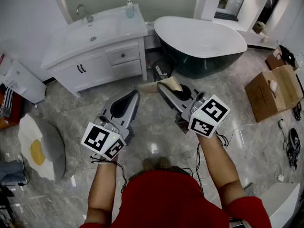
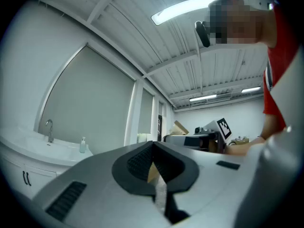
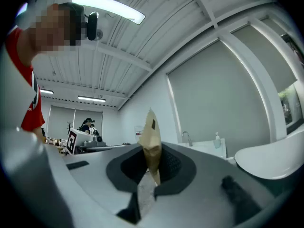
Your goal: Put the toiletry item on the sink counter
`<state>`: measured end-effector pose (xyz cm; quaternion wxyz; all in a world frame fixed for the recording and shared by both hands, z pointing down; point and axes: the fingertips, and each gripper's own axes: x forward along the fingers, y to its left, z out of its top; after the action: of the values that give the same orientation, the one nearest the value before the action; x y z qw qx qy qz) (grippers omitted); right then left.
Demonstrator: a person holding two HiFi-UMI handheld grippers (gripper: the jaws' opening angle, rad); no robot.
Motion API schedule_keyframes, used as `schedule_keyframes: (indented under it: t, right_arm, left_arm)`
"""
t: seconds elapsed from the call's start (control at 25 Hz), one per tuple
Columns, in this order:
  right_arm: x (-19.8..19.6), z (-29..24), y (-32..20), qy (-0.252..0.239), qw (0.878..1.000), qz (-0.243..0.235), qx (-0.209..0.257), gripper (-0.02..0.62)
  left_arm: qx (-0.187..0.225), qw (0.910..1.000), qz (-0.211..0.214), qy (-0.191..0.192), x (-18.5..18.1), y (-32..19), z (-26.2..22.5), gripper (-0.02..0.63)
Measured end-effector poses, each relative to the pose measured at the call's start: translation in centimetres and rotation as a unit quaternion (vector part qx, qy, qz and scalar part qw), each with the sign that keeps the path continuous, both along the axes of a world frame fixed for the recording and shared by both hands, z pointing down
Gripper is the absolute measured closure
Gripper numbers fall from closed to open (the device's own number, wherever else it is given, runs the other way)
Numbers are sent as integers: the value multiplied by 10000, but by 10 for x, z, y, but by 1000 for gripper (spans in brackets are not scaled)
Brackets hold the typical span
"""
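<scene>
The right gripper is clenching a tan, serrated-edged paper sachet, which is standing upright between its jaws, over the grey marble floor and well apart from the white sink counter; the sachet's small dark mark is proving too small to read; the left gripper is holding its jaws together.

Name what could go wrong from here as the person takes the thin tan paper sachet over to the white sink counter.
1. The right gripper pinches the thin tan paper sachet by one end only, with much of it sticking out past the jaw tips. It may slip or fold on the way.
2. The clear soap dispenser bottle stands at a back corner of the white sink counter. A set-down close to it might knock it over.
</scene>
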<state>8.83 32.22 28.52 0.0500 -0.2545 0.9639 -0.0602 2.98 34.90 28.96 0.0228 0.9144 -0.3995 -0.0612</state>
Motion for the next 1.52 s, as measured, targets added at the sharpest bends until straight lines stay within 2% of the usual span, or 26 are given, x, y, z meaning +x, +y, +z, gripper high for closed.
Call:
schedule_keyframes:
  t: [0.48, 1.12, 1.52]
  right_arm:
    - [4, 5, -10, 46, 10000, 58, -33, 551]
    - [35, -13, -44, -103, 9998, -178, 84, 551]
    - [24, -11, -84, -182, 9996, -231, 4, 552]
  left_arm:
    - [-53, 10000, -37, 5, 3, -9, 3, 589]
    - [7, 9994, -332, 82, 24, -42, -7, 589]
    - [3, 9990, -406, 176, 9, -82, -3, 589]
